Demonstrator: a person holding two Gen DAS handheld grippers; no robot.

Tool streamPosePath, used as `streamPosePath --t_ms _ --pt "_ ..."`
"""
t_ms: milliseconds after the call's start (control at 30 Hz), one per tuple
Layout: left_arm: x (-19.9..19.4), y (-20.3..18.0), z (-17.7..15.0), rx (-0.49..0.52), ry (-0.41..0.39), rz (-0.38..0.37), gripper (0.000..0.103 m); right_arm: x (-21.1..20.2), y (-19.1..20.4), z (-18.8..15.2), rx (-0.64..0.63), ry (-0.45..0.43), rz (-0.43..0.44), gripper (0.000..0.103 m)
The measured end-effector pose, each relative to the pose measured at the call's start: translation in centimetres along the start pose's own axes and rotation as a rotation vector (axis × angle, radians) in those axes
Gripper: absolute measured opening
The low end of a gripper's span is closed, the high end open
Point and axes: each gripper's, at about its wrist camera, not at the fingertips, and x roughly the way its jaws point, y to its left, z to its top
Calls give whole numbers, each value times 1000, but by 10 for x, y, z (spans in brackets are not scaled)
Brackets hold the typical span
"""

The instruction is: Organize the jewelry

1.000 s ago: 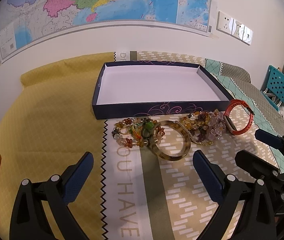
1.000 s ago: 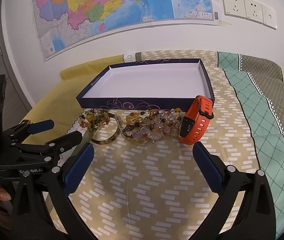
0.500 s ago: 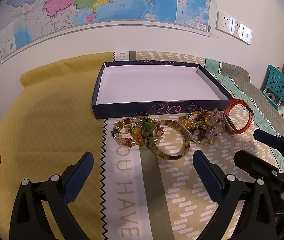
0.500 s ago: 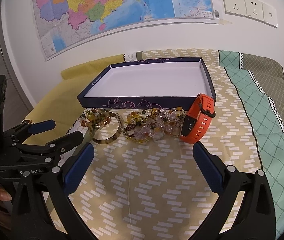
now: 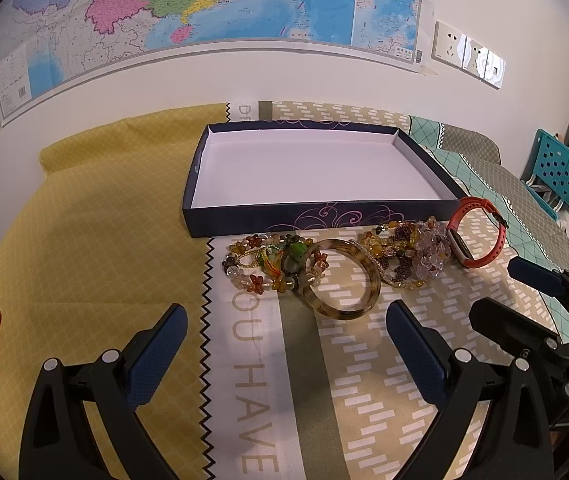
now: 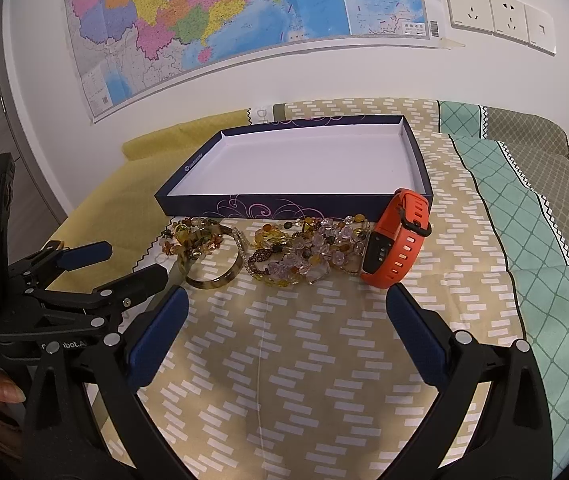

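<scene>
Both grippers creep closer to the jewelry pile [image 5: 336,268]; left gripper [image 5: 284,336] and right gripper [image 6: 286,316] gape wide, tray [image 5: 284,222] bare, sorting unstarted.

Jewelry lined up in front of the tray on the tabletop [image 5: 84,240].
The tray [image 5: 316,222] sits toward the wall. Just before its near wall, left to right: beaded bracelets [image 5: 260,266], a bangle [image 5: 340,284] overlapping them, a bead cluster [image 5: 408,254], then the watch band [image 5: 478,234] standing on edge.
</scene>
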Motion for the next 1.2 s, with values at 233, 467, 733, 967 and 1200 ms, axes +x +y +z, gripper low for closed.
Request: streamPosePath --t_ms 233,467,733,967,1200 --pt "0 0 0 0 -1 0 96 0 0 0 0 0 -1 97" --pt "1 -1 -1 1 0 -1 96 -2 -1 3 0 -2 -2 97" --pt "2 -3 1 2 -1 -2 96 -1 -1 4 -1 1 1 97" --pt "2 -3 0 3 -2 -2 96 0 -2 4 -2 2 3 97" --pt "3 -3 0 1 -2 -3 96 1 -1 5 -3 4 4 97"
